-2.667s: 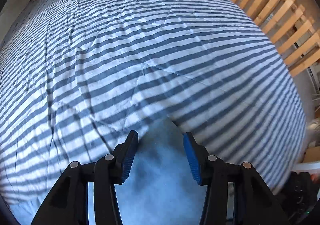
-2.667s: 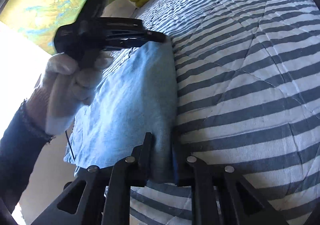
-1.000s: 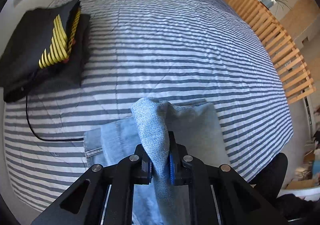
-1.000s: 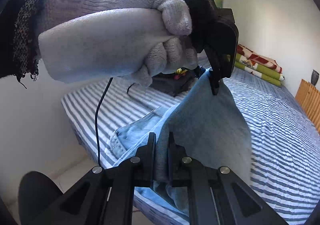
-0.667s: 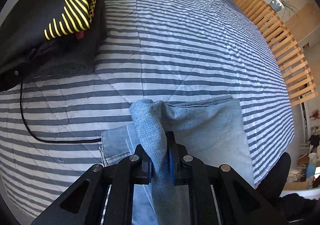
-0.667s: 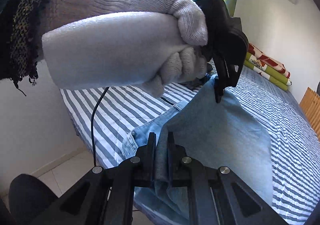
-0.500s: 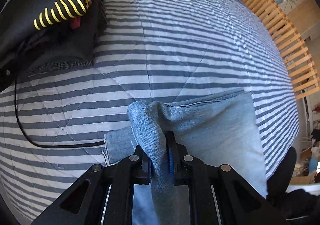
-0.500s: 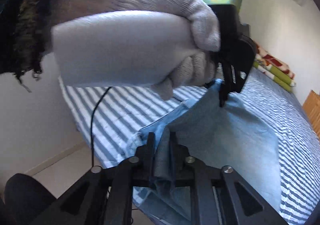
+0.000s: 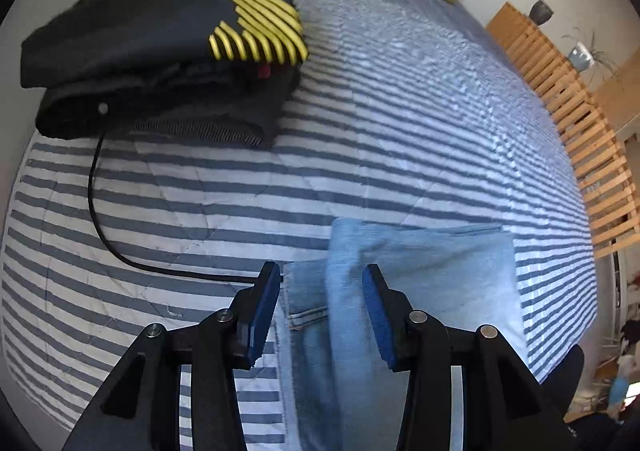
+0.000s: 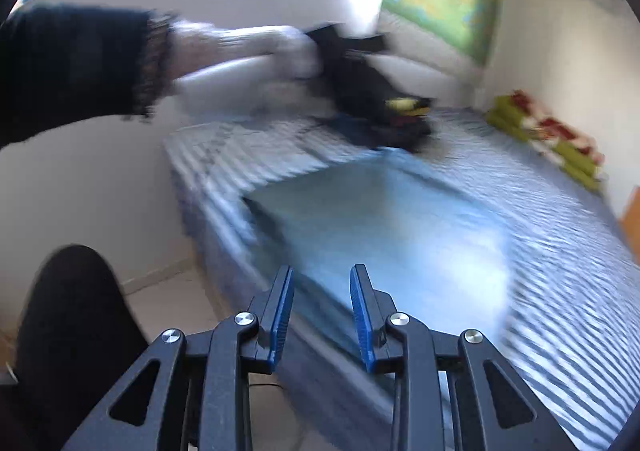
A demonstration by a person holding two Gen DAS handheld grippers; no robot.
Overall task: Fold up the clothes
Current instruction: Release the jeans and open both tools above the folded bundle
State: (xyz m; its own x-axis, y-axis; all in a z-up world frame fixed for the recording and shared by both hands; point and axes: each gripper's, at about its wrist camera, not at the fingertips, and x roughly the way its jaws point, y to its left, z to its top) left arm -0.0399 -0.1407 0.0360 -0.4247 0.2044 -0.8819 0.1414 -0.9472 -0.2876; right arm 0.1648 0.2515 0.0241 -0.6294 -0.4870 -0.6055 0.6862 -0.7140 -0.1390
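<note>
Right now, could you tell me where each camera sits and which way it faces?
Left wrist: on the left gripper, looking steeply down at the jeans on the striped bed; its open jaws show.
Right wrist: on the right gripper, facing along the bed; its open jaws and a gloved hand show.
Shared: jeans, bed, dark folded clothes.

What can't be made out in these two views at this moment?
- Jeans, left wrist view: the near end is cut off by the frame's bottom edge and the left gripper.
- Jeans, right wrist view: motion blur hides folds and edges.
- Hand, right wrist view: smeared, its grip unreadable.
- Black cable, left wrist view: its end disappears behind a finger.
</note>
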